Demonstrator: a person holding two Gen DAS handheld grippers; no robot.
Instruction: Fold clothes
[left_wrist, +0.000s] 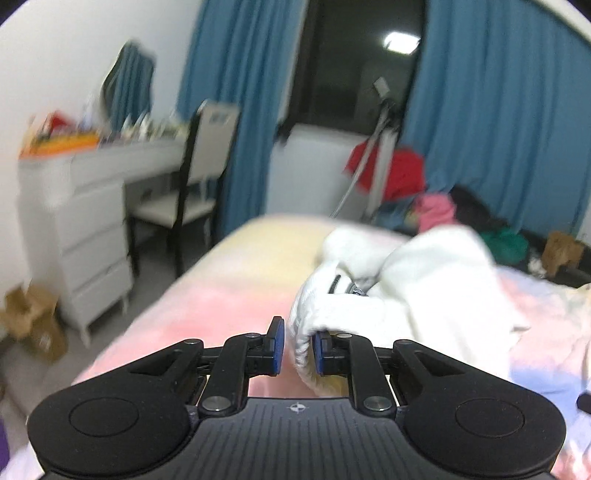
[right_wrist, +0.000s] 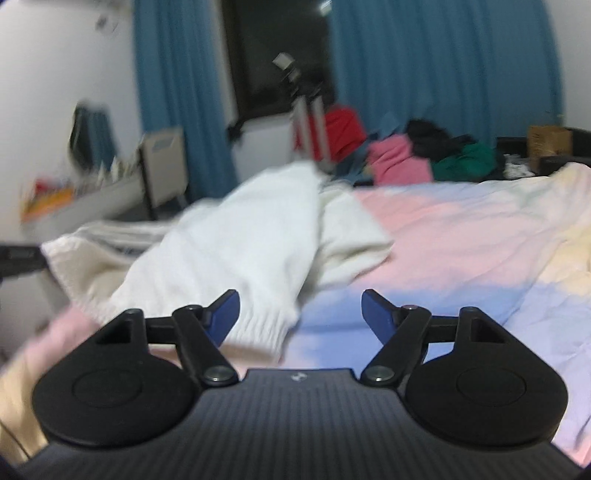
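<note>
Between the left gripper's nearly closed fingers, a white knitted sweater's ribbed edge; right gripper level above it, fingers spread.

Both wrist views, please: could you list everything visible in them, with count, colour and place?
sweater: one, white knit, crumpled on the bed, ribbed edge between the left jaws
bed cover: one, pastel pink, blue and yellow, under the sweater
clothes pile: several, red, pink, green and dark, at the far end of the bed
curtains: two, blue, either side of a dark window
dresser: one, white, cluttered top, left wall
chair: one, white with dark frame, at the dresser
tripod: one, pale, by the window
cardboard box: one, brown, floor beside the dresser
left gripper: jaws closed on the sweater
right gripper: jaws open, above the sweater cuff
</note>
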